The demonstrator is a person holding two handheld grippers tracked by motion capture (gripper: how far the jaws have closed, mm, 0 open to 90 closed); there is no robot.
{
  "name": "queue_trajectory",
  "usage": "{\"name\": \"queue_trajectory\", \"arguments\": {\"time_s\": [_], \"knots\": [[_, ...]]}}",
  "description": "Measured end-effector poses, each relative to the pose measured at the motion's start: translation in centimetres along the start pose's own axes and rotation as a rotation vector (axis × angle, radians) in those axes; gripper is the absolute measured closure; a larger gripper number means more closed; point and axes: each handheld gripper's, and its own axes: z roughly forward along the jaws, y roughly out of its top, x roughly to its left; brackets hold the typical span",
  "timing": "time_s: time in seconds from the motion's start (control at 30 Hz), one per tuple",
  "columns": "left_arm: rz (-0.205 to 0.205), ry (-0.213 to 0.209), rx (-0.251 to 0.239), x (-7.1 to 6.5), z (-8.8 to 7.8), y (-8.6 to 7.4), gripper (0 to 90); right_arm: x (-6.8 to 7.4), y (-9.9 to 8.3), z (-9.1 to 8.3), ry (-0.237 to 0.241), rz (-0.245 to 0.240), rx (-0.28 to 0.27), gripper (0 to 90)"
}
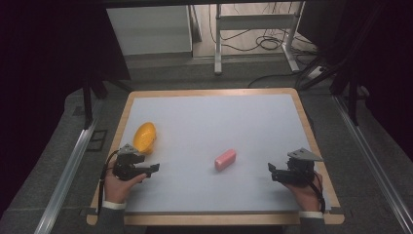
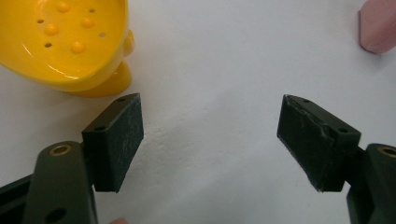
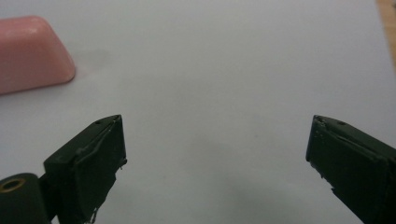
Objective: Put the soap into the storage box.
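While both hand-held grippers gape empty, pink block (image 1: 225, 159), perhaps soap, lies between.

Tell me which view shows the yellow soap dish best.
The left gripper view: the yellow soap dish sits close, showing its bumps and drain holes. The high view shows it whole but small, beside the left gripper.

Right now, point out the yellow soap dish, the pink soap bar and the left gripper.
yellow soap dish (image 1: 145, 137), high view, middle of its bowl.
pink soap bar (image 1: 225, 159), high view, top face.
left gripper (image 1: 155, 168), high view, between its fingertips.
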Motion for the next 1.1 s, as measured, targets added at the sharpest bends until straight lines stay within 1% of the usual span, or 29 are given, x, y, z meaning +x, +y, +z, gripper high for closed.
{"name": "queue_trajectory", "arguments": {"time_s": [0.13, 0.2, 0.3, 0.43, 0.57, 0.67, 0.73, 0.8, 0.83, 0.93, 1.1], "knots": [[0.005, 0.000, 0.006, 0.0, 0.1, 0.0, 23.0, -0.1, 0.0, -0.2, 0.005, 0.002, -0.018, 6.2], [0.006, 0.000, 0.011, -0.1, 0.2, 0.0, 23.0, 0.0, 0.0, -0.3, 0.009, -0.008, -0.024, 7.1], [0.017, -0.004, 0.020, -0.3, 0.5, 0.0, 23.0, 0.3, 0.0, -0.5, 0.020, -0.036, -0.050, 9.1], [0.025, -0.005, 0.025, -0.4, 0.5, 0.0, 23.0, 0.4, -0.1, -0.4, 0.018, -0.038, -0.046, 9.1], [0.023, 0.000, 0.023, -0.6, 0.4, -0.1, 23.1, 0.3, -0.2, -0.2, 0.012, -0.034, -0.035, 9.1], [0.011, -0.004, 0.010, -0.7, 0.0, -0.1, 23.8, 0.3, -0.5, -0.5, 0.023, -0.027, -0.047, 9.1], [0.011, 0.008, 0.003, -0.8, -0.3, 0.0, 24.2, 0.3, -0.8, -0.7, 0.015, -0.025, -0.041, 9.1], [0.010, 0.005, -0.005, -1.0, -0.5, 0.1, 24.5, 0.0, -1.0, -0.8, 0.021, -0.020, -0.043, 9.1], [0.013, -0.018, -0.017, -1.4, -0.9, 0.2, 24.7, -0.1, -1.1, -0.9, 0.021, -0.015, -0.042, 9.1], [0.025, -0.006, -0.009, -1.9, -1.0, 0.4, 25.0, -0.4, -1.2, -1.0, 0.022, -0.014, -0.047, 9.0], [0.036, -0.015, -0.002, -2.3, -1.2, 0.6, 25.1, -0.9, -1.3, -1.1, 0.016, 0.005, -0.046, 9.1]]}}
